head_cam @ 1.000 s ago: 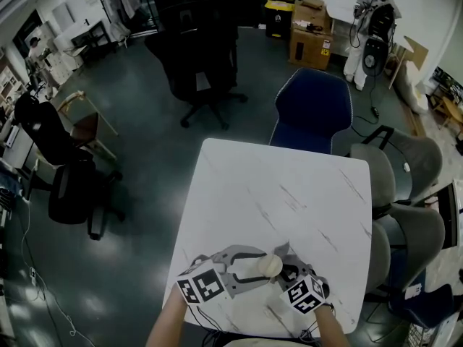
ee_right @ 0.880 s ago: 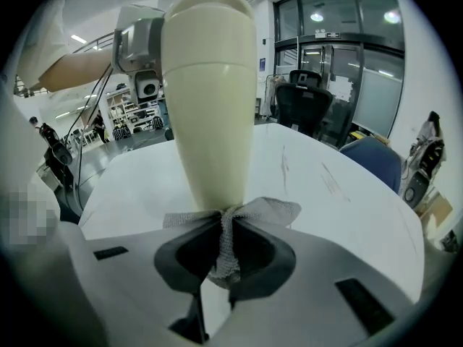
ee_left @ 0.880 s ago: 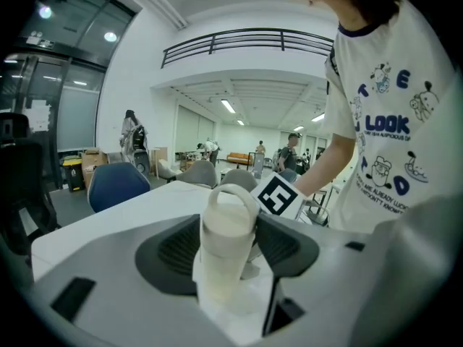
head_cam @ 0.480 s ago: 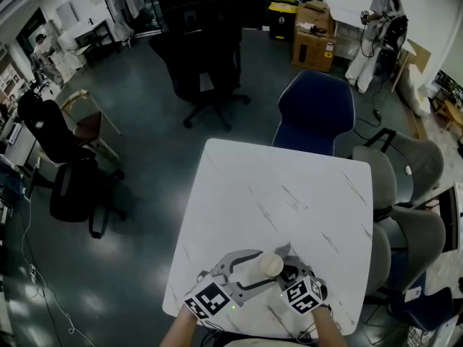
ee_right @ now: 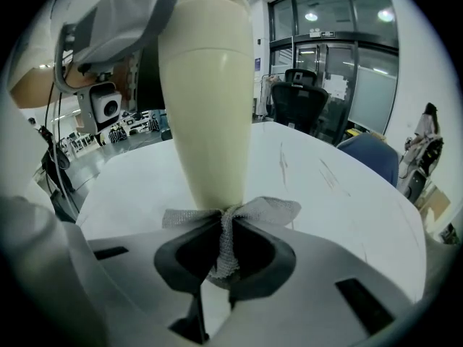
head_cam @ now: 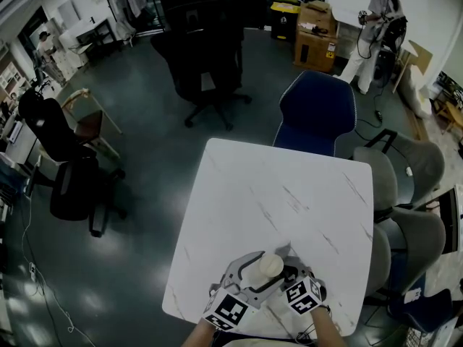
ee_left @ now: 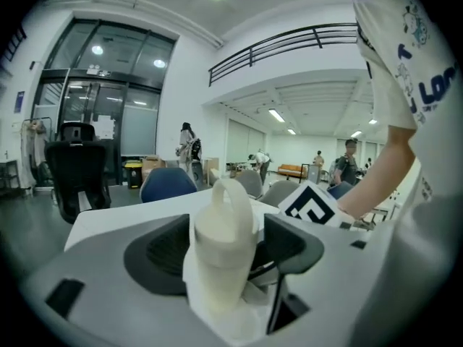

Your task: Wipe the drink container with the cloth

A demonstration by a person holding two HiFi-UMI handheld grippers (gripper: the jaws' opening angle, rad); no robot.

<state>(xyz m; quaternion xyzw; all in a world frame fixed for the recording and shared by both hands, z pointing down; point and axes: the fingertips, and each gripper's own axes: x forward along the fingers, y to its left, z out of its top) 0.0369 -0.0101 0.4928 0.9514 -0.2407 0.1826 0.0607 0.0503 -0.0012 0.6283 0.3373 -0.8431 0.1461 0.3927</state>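
A cream drink container (head_cam: 270, 266) with a loop handle stands near the front edge of the white table (head_cam: 275, 186). In the left gripper view the container (ee_left: 221, 244) sits between the wide-spread jaws of my left gripper (ee_left: 224, 255). They have just been opening, and a gap shows beside the right pad. My right gripper (ee_right: 221, 244) is shut on a grey mesh cloth (ee_right: 231, 219), which it holds against the foot of the container (ee_right: 206, 85). In the head view my left gripper (head_cam: 253, 272) and my right gripper (head_cam: 283, 275) meet at the container.
A blue chair (head_cam: 317, 110) stands at the table's far side and grey chairs (head_cam: 405, 194) along its right. A black office chair (head_cam: 206, 63), cardboard boxes (head_cam: 315, 38) and a person (head_cam: 376, 13) are farther back. The right gripper's marker cube (ee_left: 311, 204) shows beside the container.
My left gripper has swung round from the container's left toward the table's front edge, with its marker cube sliding right and down. Its jaws stand wider. The right gripper and cloth have kept still.
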